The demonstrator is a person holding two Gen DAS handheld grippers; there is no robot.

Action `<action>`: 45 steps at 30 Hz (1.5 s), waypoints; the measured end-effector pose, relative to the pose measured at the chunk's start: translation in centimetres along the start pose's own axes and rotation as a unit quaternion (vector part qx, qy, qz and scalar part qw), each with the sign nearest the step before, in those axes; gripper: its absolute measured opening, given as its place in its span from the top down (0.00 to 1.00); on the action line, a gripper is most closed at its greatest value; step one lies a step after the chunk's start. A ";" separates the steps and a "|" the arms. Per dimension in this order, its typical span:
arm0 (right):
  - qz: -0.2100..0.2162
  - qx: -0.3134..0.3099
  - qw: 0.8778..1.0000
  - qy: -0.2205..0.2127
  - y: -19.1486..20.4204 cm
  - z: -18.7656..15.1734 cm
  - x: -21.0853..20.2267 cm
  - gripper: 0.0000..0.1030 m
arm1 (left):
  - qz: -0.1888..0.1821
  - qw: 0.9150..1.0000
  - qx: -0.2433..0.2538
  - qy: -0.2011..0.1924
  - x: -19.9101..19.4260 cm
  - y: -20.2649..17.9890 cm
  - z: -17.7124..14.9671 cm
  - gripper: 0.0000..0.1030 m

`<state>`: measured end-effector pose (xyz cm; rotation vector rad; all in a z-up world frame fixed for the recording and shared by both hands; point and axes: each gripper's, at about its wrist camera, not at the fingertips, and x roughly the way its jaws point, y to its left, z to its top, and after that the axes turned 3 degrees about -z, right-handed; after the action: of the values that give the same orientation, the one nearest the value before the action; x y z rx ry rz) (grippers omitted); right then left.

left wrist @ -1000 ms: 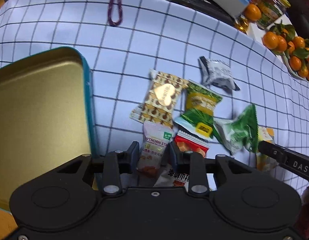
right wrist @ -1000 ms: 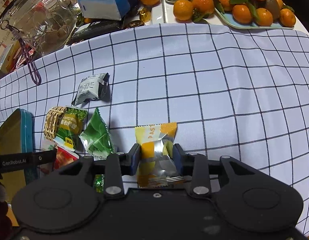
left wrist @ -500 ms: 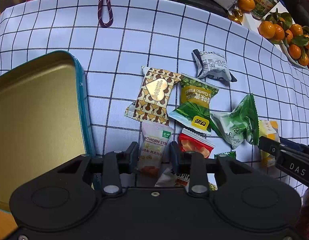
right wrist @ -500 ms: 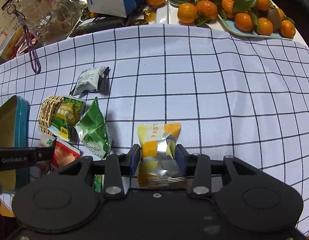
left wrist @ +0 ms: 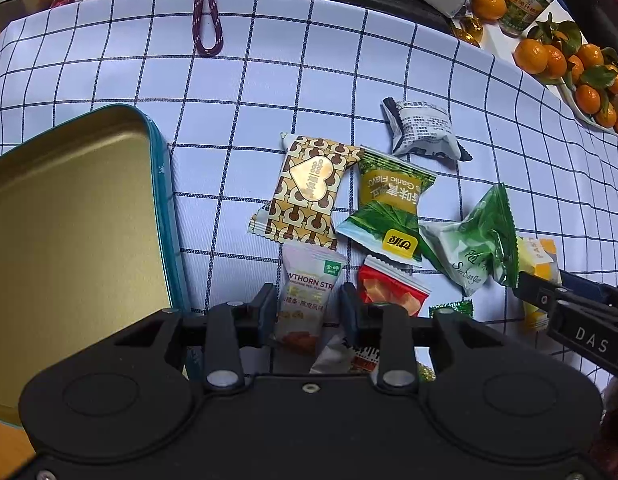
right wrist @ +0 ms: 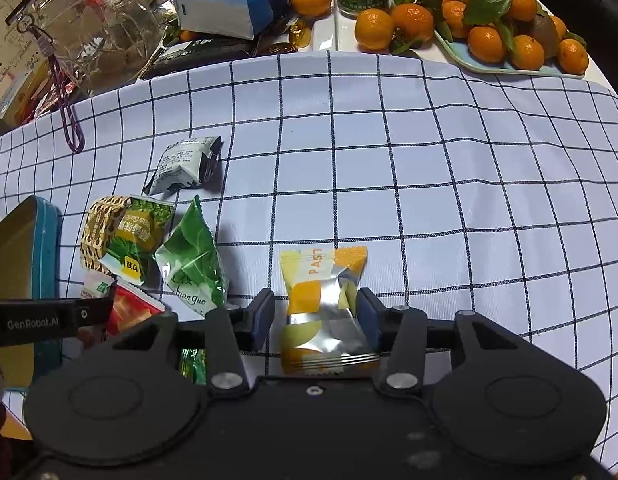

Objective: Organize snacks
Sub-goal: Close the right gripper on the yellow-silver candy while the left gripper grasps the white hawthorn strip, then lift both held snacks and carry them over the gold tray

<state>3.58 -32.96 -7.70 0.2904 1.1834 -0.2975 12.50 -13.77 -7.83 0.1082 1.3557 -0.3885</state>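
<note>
Glossy foil packets (left wrist: 391,204), matt cloth (left wrist: 269,80)

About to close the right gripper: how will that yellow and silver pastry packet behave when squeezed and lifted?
The yellow pastry packet looks puffy, so it probably gives before the right gripper bites. Its glossy foil may slip. It seems light and lies flat on the checked cloth, unlikely to roll.

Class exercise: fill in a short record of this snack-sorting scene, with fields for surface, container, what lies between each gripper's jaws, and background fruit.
surface: checked tablecloth
container: open teal tin, gold inside, empty where visible
left gripper: jaws open around the hawthorn strip packet
right gripper: jaws have just been opening; yellow pastry packet between them, lying on the cloth
background fruit: mandarins on a tray
</note>
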 end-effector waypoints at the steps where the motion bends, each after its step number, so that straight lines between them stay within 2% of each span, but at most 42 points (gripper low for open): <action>1: -0.001 -0.005 1.000 0.000 0.1 0.0 0.0 0.52 | 0.001 1.000 0.000 0.000 0.0 -0.1 0.0 0.59; 2: -0.002 -0.006 1.000 -0.001 0.2 -0.1 0.0 0.52 | 0.001 1.000 0.000 -0.001 0.0 -0.1 0.0 0.59; 7: -0.016 -0.013 1.000 -0.004 0.1 -0.3 -0.1 0.66 | 0.004 1.000 -0.005 0.001 0.1 0.0 0.1 0.60; 8: -0.016 -0.011 1.000 -0.002 0.0 -0.2 -0.1 0.68 | 0.006 1.000 -0.010 0.000 0.0 0.1 0.1 0.66; 11: -0.021 0.001 1.000 0.005 -0.5 -0.2 -0.2 0.68 | -0.010 1.000 -0.029 0.003 -0.1 0.6 0.2 0.73; 14: -0.015 0.028 0.999 0.007 -1.3 0.0 -0.6 0.68 | -0.023 0.999 -0.042 0.004 -0.7 0.8 0.1 0.75; 18: 0.006 0.078 0.997 0.001 -2.6 0.8 -1.6 0.68 | -0.034 0.999 -0.039 -0.014 -2.4 0.6 -0.2 0.76; 23: 0.007 0.109 0.994 -0.015 -3.3 1.5 -2.8 0.68 | -0.051 0.997 -0.035 -0.040 -4.9 0.7 -0.6 0.77; 26: 0.012 0.126 0.992 -0.022 -3.2 1.6 -3.6 0.68 | -0.042 0.997 -0.035 -0.057 -6.2 1.4 -0.7 0.84; 30: 0.029 0.128 0.991 -0.035 -1.6 2.2 -4.2 0.68 | -0.024 0.995 -0.049 -0.079 -7.5 3.2 -0.9 0.84; 35: 0.034 0.107 0.993 -0.049 1.2 2.6 -4.3 0.68 | -0.026 0.994 -0.072 -0.079 -8.1 5.5 -1.4 0.84; 39: 0.018 0.090 0.995 -0.047 1.9 2.3 -4.0 0.68 | -0.039 0.994 -0.071 -0.071 -7.8 5.0 -1.3 0.82; 45: 0.034 0.118 0.991 -0.048 1.1 2.1 -4.9 0.68 | -0.053 0.995 -0.067 -0.056 -5.9 3.0 -0.7 0.80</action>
<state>4.08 -32.37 -2.33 0.5177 1.0417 -0.3886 11.85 -9.56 -2.70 -0.0962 1.2763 -0.3862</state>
